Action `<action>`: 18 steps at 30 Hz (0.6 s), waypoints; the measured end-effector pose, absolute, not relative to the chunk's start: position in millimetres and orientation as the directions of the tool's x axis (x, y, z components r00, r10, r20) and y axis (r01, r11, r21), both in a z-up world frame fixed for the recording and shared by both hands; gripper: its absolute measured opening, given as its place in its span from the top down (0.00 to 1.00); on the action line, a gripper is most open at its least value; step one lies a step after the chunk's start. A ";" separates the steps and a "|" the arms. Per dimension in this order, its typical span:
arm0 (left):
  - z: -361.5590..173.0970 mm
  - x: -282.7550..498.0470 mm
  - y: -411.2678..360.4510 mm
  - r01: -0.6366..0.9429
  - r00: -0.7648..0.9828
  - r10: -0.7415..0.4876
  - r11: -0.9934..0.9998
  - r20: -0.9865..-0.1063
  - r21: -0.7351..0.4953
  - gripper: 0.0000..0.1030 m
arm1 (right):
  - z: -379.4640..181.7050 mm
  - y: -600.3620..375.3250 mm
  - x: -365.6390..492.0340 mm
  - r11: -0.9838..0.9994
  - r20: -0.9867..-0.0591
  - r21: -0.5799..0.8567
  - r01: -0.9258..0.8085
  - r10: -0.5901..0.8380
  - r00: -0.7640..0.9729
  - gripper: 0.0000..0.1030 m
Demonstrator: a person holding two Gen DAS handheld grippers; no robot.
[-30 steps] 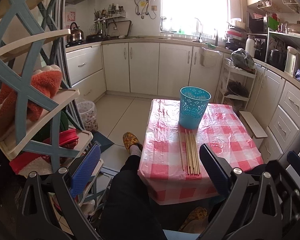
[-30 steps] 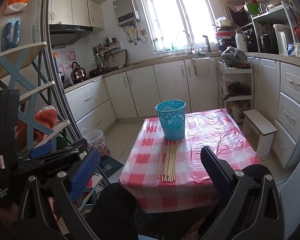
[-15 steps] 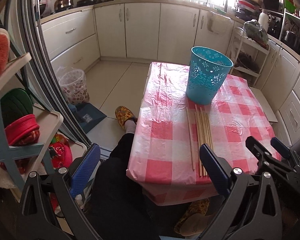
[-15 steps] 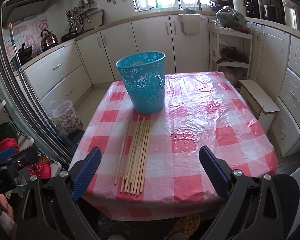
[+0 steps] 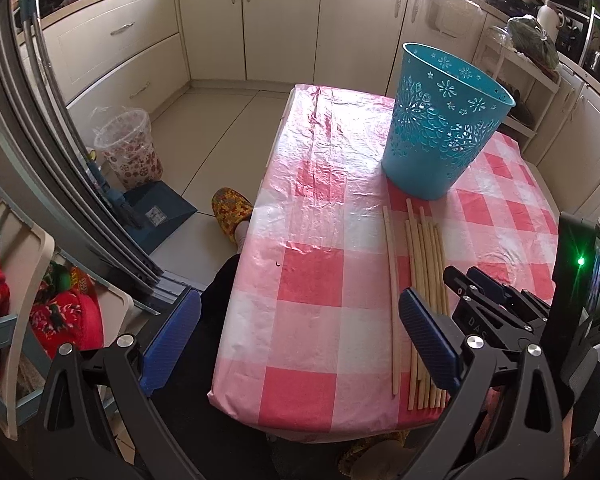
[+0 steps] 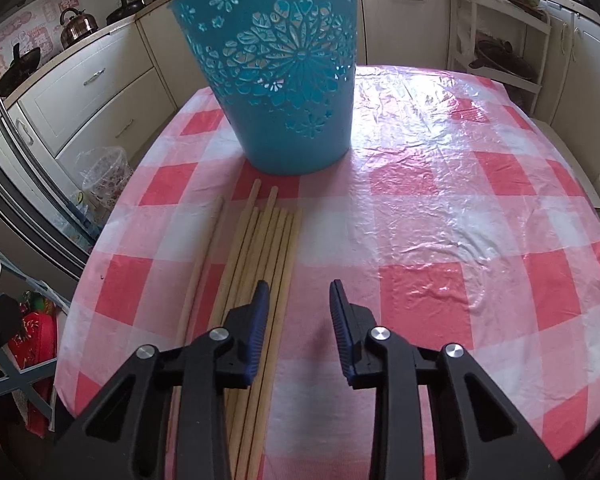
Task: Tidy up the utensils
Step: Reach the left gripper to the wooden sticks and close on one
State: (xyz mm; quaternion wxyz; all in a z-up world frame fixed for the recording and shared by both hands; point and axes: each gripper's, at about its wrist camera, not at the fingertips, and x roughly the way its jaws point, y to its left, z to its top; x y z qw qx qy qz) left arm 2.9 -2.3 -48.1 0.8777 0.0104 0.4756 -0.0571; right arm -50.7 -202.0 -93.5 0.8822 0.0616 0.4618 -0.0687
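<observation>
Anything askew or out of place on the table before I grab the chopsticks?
One chopstick lies apart to the left of the chopstick bundle, angled slightly. The blue basket stands upright beyond them. Nothing is spilled or visibly damaged.

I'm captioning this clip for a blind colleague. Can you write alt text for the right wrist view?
The right claw, open and empty, hangs low over a bundle of long wooden chopsticks on a table under a pink-and-white checked plastic cloth. An upright turquoise plastic basket with cut-out flowers stands just past the sticks' far ends.
</observation>
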 end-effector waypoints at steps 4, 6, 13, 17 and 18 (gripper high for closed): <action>-58.5 16.5 -8.3 0.110 0.529 -0.083 0.994 -0.844 -0.029 0.08 | -92.9 -207.7 -45.2 0.986 -0.813 0.027 0.165 -0.074 0.578 0.71; -64.1 23.5 -12.6 0.111 0.523 -0.078 0.994 -0.849 -0.022 0.08 | -92.9 -209.9 -42.1 0.987 -0.815 0.008 0.158 -0.085 0.574 0.72; -84.4 46.7 -38.4 0.140 0.501 -0.075 0.990 -0.862 -0.005 0.08 | -93.0 -208.4 -28.6 0.995 -0.826 -0.083 0.063 -0.104 0.554 0.82; -100.5 63.2 -56.8 0.167 0.474 -0.078 0.986 -0.877 0.002 0.08 | -92.3 -222.7 -32.9 0.997 -0.837 -0.073 0.027 -0.076 0.542 0.89; -103.1 66.7 -61.9 0.170 0.474 -0.072 0.985 -0.877 0.012 0.08 | -93.6 -228.7 -35.0 0.998 -0.835 -0.053 0.029 -0.060 0.547 0.89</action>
